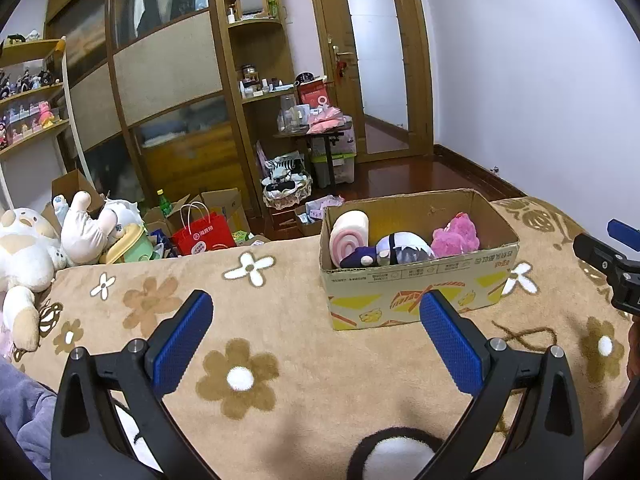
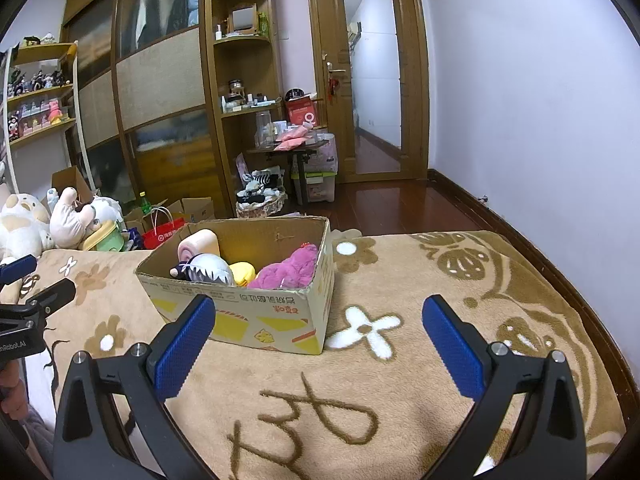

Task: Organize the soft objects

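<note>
A cardboard box (image 1: 420, 284) stands on the tan flowered blanket (image 1: 280, 312). In it lie a pink roll plush (image 1: 349, 236), a dark doll with white hair (image 1: 396, 250) and a magenta plush (image 1: 456, 236). The right wrist view shows the box (image 2: 256, 312) with the magenta plush (image 2: 292, 268), a yellow plush (image 2: 243, 272) and the doll (image 2: 210, 270). My left gripper (image 1: 316, 312) is open and empty, in front of the box to its left. My right gripper (image 2: 318, 320) is open and empty, in front of the box to its right. A black-and-white plush (image 1: 396, 456) lies under the left gripper, partly hidden.
A pile of plush toys (image 1: 48, 240) lies at the blanket's far left edge. Beyond it are a red paper bag (image 1: 204, 232), cardboard boxes, a wardrobe, shelves and a cluttered small table (image 1: 316, 128). The blanket's right edge (image 2: 592, 320) drops to a wooden floor.
</note>
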{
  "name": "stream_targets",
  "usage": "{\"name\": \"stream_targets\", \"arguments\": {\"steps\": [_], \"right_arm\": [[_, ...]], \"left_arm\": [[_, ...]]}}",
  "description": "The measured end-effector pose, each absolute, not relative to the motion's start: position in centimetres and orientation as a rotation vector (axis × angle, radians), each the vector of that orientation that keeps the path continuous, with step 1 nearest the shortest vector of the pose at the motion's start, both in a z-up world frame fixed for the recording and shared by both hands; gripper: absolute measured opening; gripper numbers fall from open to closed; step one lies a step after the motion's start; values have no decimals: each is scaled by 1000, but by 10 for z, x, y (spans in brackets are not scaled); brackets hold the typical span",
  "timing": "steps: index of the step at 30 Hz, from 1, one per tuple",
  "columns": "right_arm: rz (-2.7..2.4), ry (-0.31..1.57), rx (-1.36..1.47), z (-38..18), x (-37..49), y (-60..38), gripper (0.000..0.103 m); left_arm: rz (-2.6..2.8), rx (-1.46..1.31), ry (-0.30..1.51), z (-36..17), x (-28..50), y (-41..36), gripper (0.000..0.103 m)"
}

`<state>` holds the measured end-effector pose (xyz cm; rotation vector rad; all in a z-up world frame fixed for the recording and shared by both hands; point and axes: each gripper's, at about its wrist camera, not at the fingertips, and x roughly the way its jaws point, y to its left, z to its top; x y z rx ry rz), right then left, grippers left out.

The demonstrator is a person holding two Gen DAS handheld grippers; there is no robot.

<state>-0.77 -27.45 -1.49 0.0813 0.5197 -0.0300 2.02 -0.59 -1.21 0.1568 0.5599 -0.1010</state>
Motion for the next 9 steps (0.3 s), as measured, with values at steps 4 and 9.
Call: {"name": "stream_targets", "arguments": {"steps": [4, 9], "right_arm": [[-31, 520, 83, -15, -8, -274, 103], [-30, 521, 82, -15, -7, -275, 103]], "left_arm": [[-99, 157, 564, -13, 20, -5, 102], [-98, 165, 557, -13, 19, -4, 102]]}}
